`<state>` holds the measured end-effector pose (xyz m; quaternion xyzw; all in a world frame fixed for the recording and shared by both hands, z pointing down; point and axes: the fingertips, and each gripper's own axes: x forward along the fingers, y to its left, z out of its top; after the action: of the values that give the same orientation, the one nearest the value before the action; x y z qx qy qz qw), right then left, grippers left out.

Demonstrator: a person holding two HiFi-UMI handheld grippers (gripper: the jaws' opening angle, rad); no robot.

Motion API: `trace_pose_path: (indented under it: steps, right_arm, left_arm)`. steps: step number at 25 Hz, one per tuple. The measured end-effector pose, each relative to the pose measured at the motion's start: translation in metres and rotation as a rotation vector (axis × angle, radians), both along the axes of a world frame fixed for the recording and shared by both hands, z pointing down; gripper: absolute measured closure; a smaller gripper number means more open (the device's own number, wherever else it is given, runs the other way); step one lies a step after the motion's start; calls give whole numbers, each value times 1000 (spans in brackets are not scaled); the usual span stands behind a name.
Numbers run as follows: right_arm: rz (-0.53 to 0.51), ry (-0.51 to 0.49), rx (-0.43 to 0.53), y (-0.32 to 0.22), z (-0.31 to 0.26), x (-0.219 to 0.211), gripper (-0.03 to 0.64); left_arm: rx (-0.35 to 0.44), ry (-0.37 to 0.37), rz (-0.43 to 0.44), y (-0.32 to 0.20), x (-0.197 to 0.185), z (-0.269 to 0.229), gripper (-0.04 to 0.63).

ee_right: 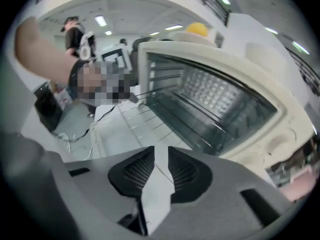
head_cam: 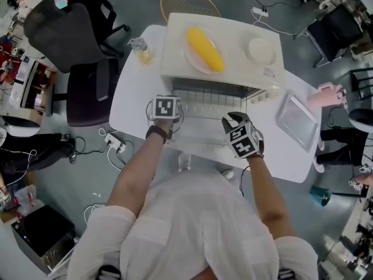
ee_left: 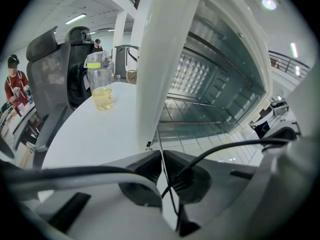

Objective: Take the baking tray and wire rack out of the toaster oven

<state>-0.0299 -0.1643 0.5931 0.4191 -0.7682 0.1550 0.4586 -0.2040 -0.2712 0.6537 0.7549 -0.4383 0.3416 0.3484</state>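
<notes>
Left gripper (ee_left: pixel 161 159) is clamped on the near left edge wire of the wire rack (head_cam: pixel 207 105). Right gripper (ee_right: pixel 161 171) sits by the near right edge, jaws apart, nothing pinched. Rack lies partly out of the toaster oven (head_cam: pixel 221 57), long axis left-right, so the pull looks straight toward the near side; baking tray (head_cam: pixel 297 121) is already on the tabletop (head_cam: pixel 134 98), right of the oven.

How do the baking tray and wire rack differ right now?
The baking tray is a solid sheet; the wire rack is an open grid. The tray lies free on the table, to the right of the toaster oven; the rack sits at the oven's mouth. Nothing grips the tray; the left gripper is shut on a rack wire. Both look like silvery metal.
</notes>
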Motion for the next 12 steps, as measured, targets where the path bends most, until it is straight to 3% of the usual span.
trace_pose_path:
  steps: [3, 6, 12]
  right_arm:
    - [270, -68, 6, -19, -5, 48, 528]
    - [445, -66, -19, -24, 3, 91, 520]
    - [536, -34, -84, -32, 28, 120, 514]
  left_arm:
    - [-3, -6, 3, 2, -1, 0, 578]
    - [-5, -9, 6, 4, 1, 1, 578]
    - [-2, -13, 7, 2, 0, 0, 578]
